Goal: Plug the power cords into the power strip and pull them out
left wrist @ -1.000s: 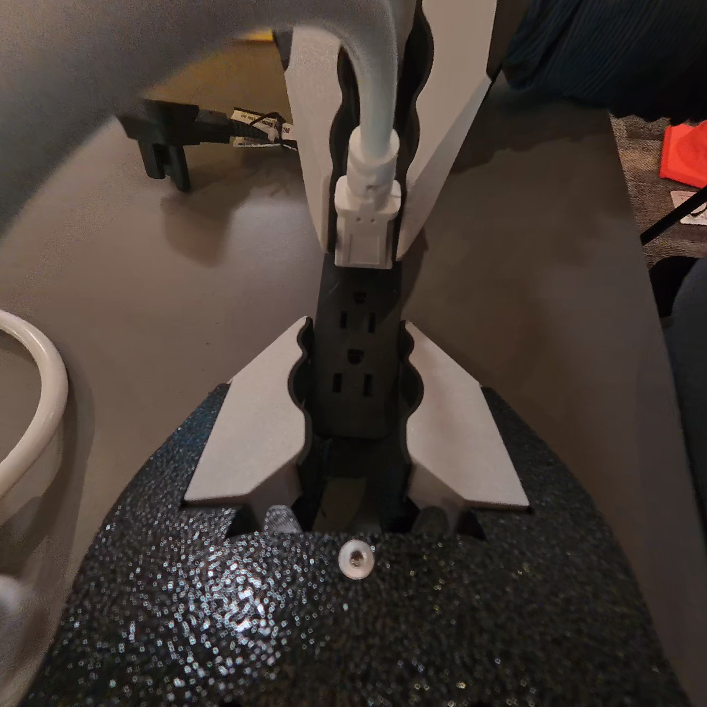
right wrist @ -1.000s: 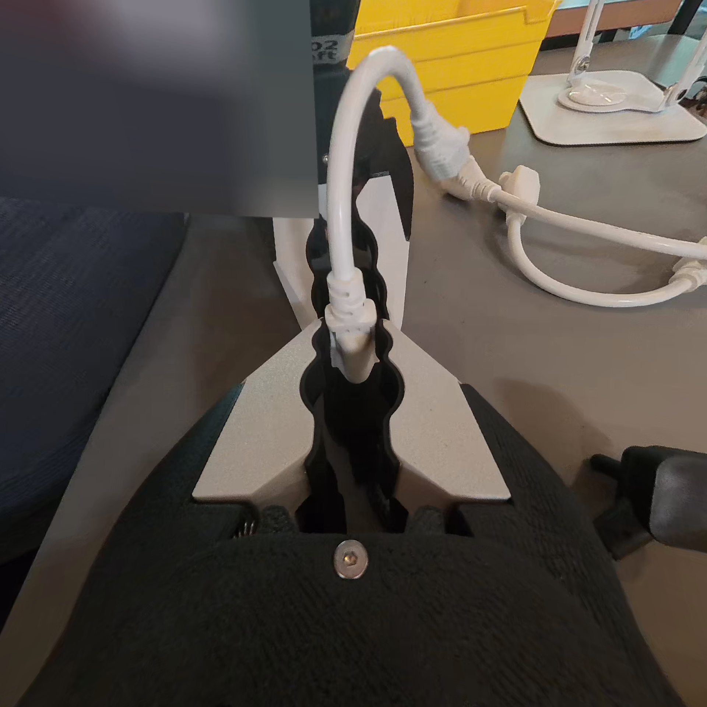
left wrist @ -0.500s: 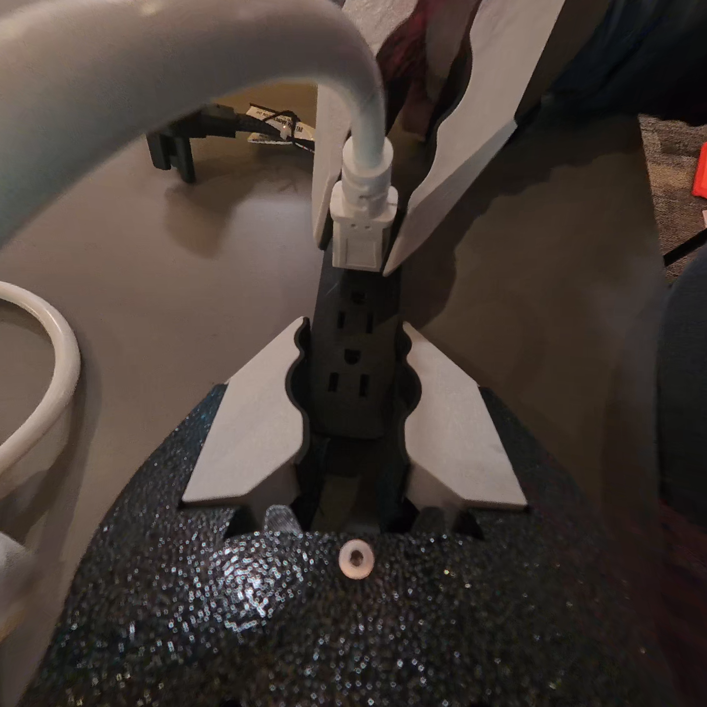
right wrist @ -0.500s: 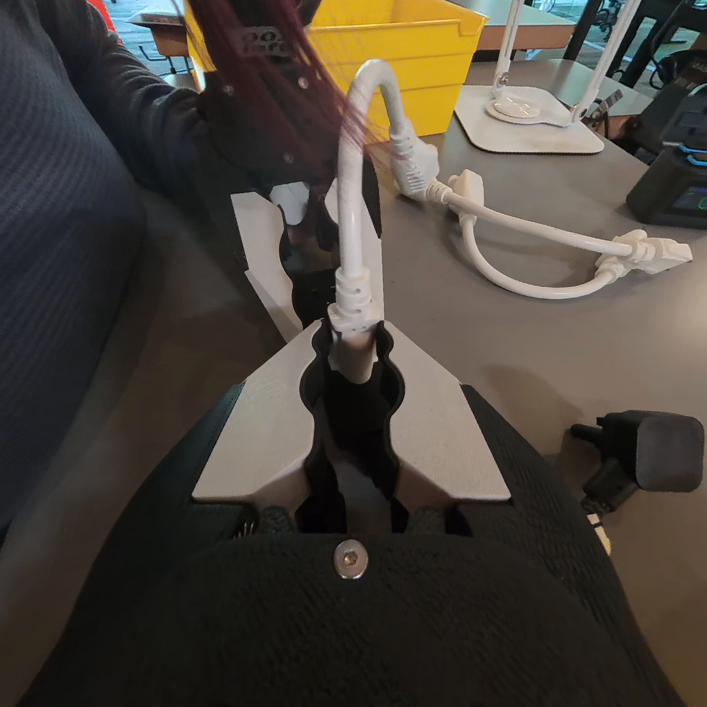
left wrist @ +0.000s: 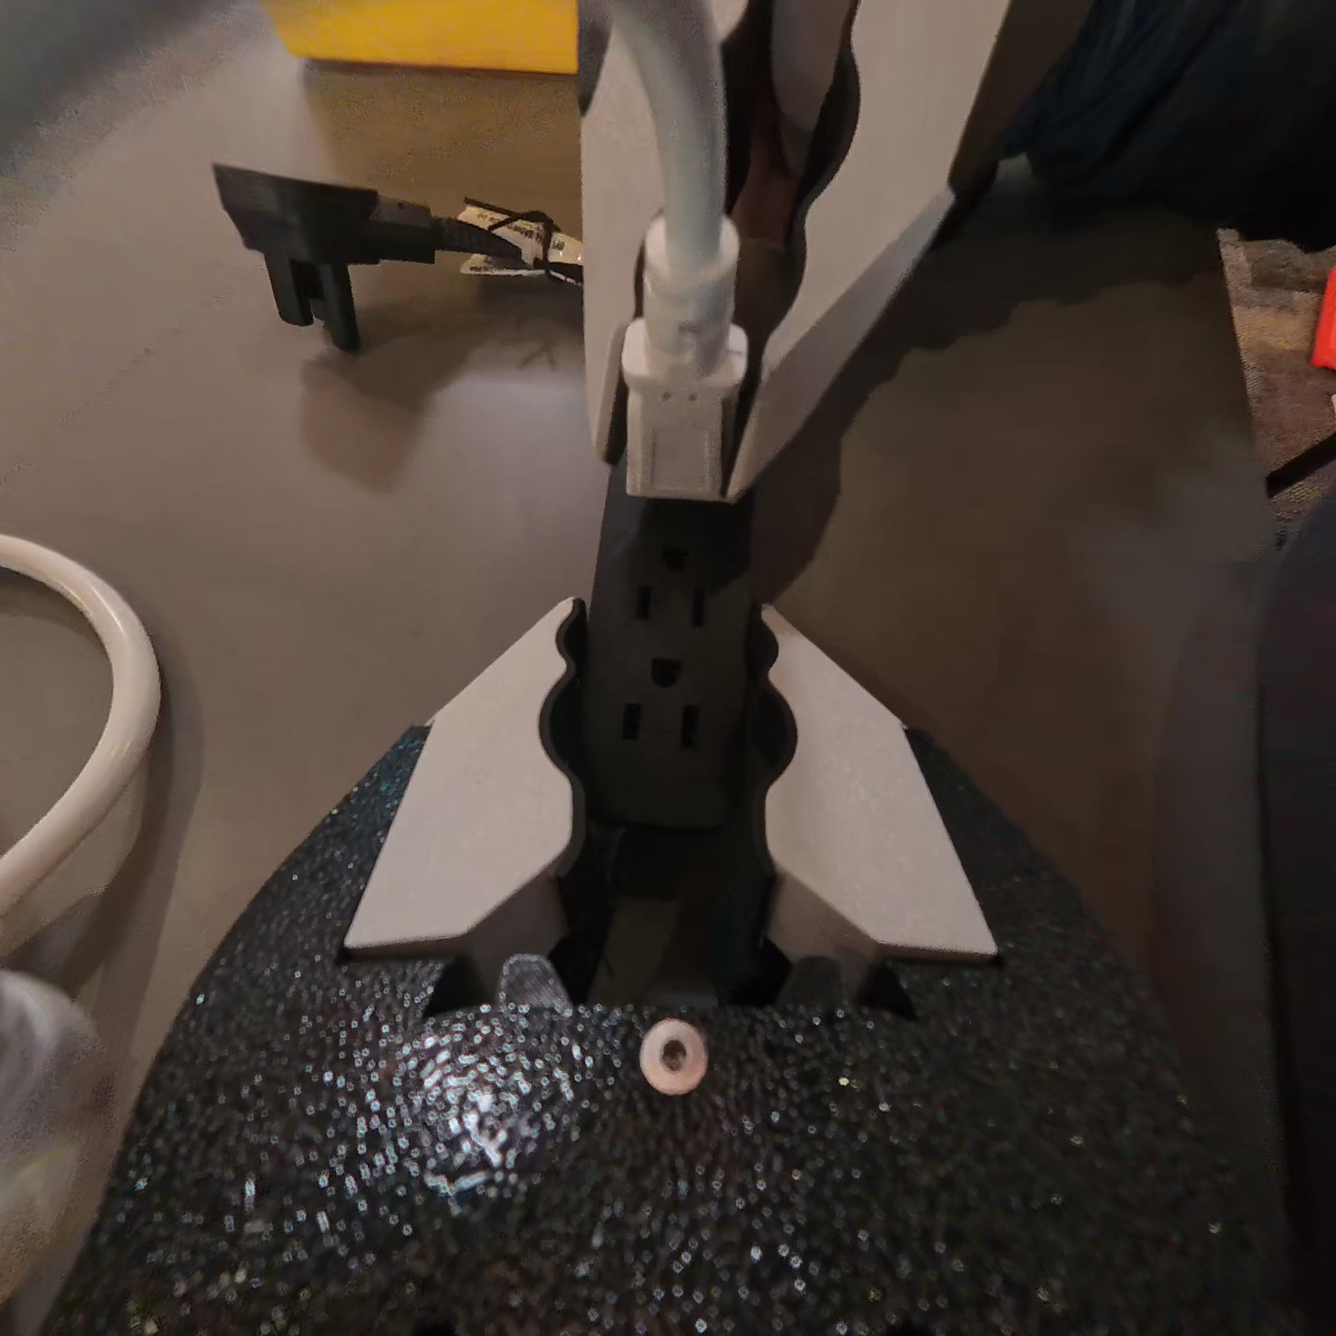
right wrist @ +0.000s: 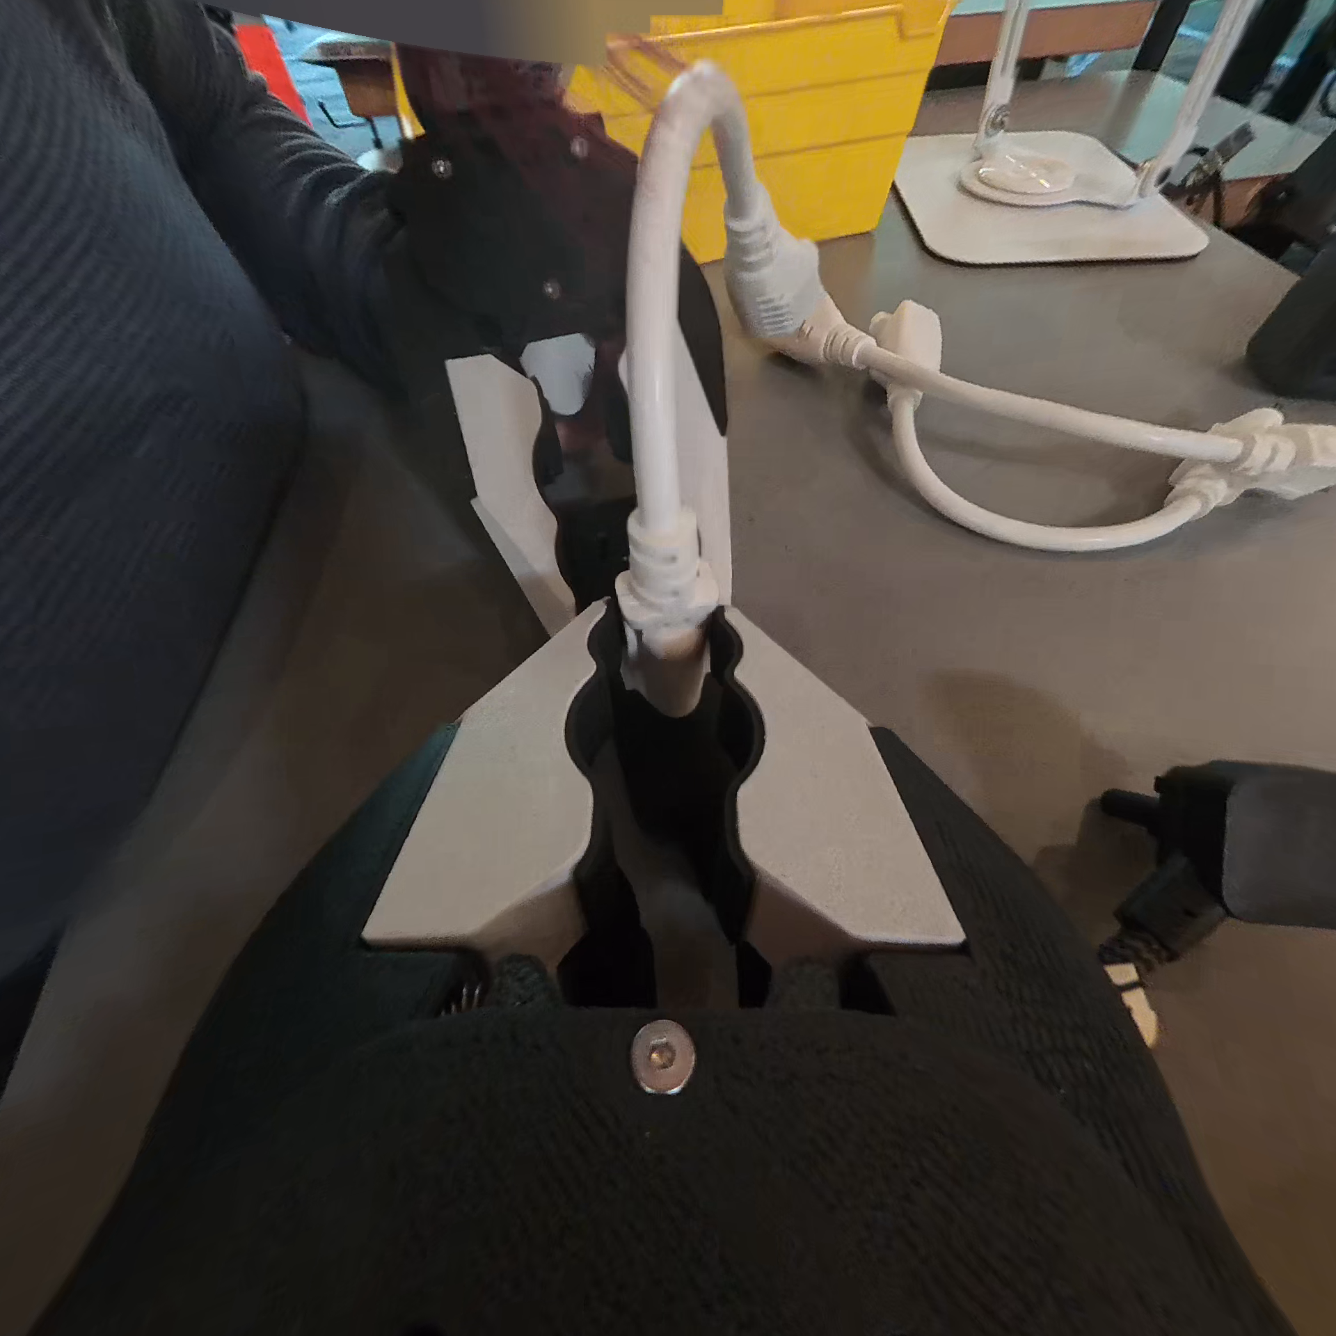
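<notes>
In the left wrist view my left gripper (left wrist: 669, 607) is shut on the near end of the black power strip (left wrist: 669, 694), which lies on the grey table with two empty outlets showing. My right gripper (left wrist: 676, 481) comes down from above, shut on a white plug (left wrist: 679, 426). The plug stands upright on the strip's far outlet and no prongs show. In the right wrist view my right gripper (right wrist: 664, 611) clamps the same white plug (right wrist: 661, 636). Its white cord (right wrist: 654, 325) arches up and away. The left gripper (right wrist: 578, 477) shows just beyond it.
Several other white cords and plugs (right wrist: 1012, 405) lie to the right on the table (right wrist: 940, 651). A black plug (right wrist: 1229, 853) lies near the right gripper and also shows in the left wrist view (left wrist: 303, 224). A yellow bin (right wrist: 795, 108) and a white lamp base (right wrist: 1048, 210) stand behind. A person's dark sleeve (right wrist: 108, 361) is on the left. Less than 4 cm separates the two grippers' tips.
The right gripper tilted with the white plug half a second ago and now stands straighter. The plug stays on the same far outlet. The left gripper still clamps the strip.
</notes>
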`<action>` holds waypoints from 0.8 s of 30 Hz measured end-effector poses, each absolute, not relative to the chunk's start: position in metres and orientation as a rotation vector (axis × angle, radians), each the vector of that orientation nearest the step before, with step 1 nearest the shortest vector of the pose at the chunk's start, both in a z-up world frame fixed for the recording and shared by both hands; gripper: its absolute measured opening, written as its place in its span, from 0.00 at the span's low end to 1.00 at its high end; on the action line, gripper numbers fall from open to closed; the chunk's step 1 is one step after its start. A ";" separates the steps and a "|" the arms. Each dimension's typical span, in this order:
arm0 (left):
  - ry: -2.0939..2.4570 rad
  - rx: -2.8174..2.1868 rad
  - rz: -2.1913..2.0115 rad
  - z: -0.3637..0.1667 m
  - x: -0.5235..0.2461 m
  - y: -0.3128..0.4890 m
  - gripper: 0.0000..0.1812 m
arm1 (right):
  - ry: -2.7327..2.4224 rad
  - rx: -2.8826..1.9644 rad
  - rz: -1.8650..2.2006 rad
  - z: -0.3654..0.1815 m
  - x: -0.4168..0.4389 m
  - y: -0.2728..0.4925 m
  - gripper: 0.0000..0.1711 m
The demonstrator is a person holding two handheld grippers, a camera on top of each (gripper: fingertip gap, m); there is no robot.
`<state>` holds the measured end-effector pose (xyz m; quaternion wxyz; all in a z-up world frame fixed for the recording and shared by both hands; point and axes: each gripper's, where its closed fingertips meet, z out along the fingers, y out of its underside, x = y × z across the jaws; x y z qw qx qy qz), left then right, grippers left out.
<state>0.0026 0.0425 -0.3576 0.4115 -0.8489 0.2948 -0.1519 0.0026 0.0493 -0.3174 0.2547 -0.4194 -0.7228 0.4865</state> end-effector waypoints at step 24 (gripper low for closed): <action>0.775 -2.127 -0.392 -0.358 0.007 0.042 0.24 | -1.990 -1.156 1.360 -0.319 0.004 0.044 0.15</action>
